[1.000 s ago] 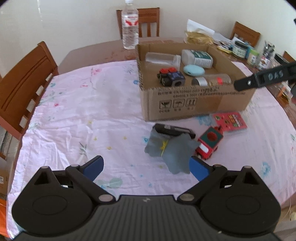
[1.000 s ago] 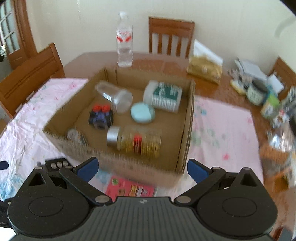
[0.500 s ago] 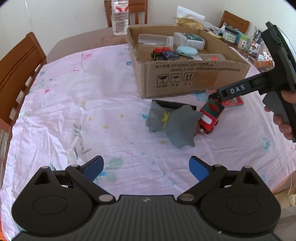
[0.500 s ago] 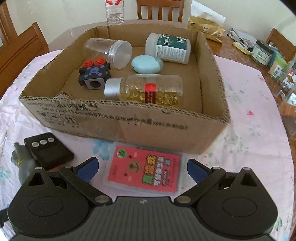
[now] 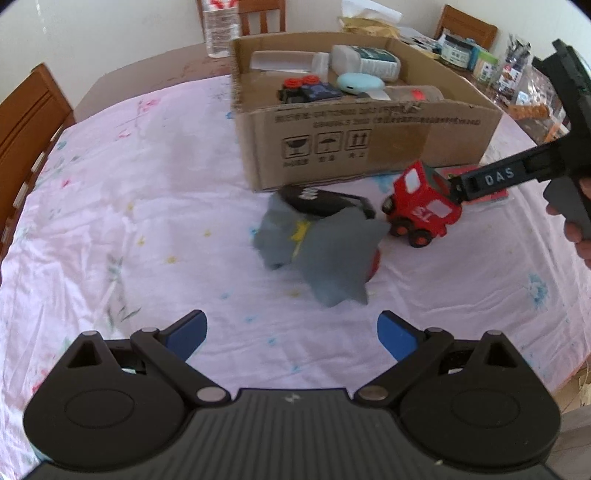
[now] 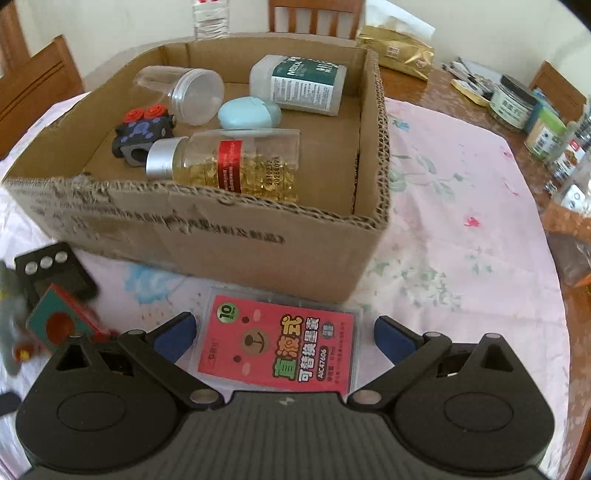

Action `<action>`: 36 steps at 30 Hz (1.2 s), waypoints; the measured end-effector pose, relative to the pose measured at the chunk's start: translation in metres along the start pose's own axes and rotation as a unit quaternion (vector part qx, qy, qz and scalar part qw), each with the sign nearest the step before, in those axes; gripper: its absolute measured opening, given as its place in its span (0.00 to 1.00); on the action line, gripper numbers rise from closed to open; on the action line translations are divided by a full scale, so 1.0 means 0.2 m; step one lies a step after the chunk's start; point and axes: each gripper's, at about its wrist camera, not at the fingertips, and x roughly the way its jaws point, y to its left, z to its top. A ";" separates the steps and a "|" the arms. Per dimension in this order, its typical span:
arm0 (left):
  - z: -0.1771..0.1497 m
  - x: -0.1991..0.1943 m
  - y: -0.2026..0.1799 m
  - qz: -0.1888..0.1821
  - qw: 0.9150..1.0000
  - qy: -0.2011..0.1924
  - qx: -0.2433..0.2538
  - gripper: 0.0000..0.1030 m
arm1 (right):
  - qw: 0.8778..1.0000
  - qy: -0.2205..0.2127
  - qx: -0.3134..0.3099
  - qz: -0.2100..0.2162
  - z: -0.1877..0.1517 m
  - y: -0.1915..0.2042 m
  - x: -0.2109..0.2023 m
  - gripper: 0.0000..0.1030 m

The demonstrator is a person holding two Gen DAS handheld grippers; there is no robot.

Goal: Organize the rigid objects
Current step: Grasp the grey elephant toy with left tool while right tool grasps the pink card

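My right gripper [image 6: 284,332] is open and low over the cloth, its blue fingertips on either side of a pink card case [image 6: 280,343]. In the left wrist view its black finger [image 5: 498,175] touches a red toy truck [image 5: 421,206]. The truck leans beside a grey plush toy [image 5: 317,251] and a black device [image 5: 321,199]. The cardboard box [image 6: 207,229] holds a capsule bottle [image 6: 229,162], a white bottle [image 6: 299,85], a clear jar [image 6: 184,92], a light blue case [image 6: 247,112] and a black toy car [image 6: 144,129]. My left gripper [image 5: 291,332] is open, near the plush.
A pink flowered cloth [image 5: 129,184] covers the table. Jars and clutter [image 6: 535,118] crowd the far right edge. A water bottle [image 5: 218,26] stands behind the box, with wooden chairs [image 5: 26,118] around. A person's hand [image 5: 576,236] holds the right gripper.
The right gripper dropped from above the box to the pink case in front of it. Its finger nudged the red truck, which turned and tipped. My left gripper moved closer to the plush.
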 end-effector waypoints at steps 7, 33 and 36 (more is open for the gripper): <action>0.02 0.07 -0.05 0.015 1.000 0.017 0.004 1.00 | 0.999 -0.007 -0.029 0.017 -0.02 -0.03 -0.01 1.00; 0.07 0.10 0.01 -0.042 0.996 -0.047 0.060 0.97 | 1.000 -0.028 -0.001 -0.001 -0.06 0.01 -0.04 1.00; 0.10 0.09 0.01 -0.052 0.995 -0.054 0.064 0.97 | 1.000 -0.028 0.002 -0.003 -0.06 0.01 -0.04 1.00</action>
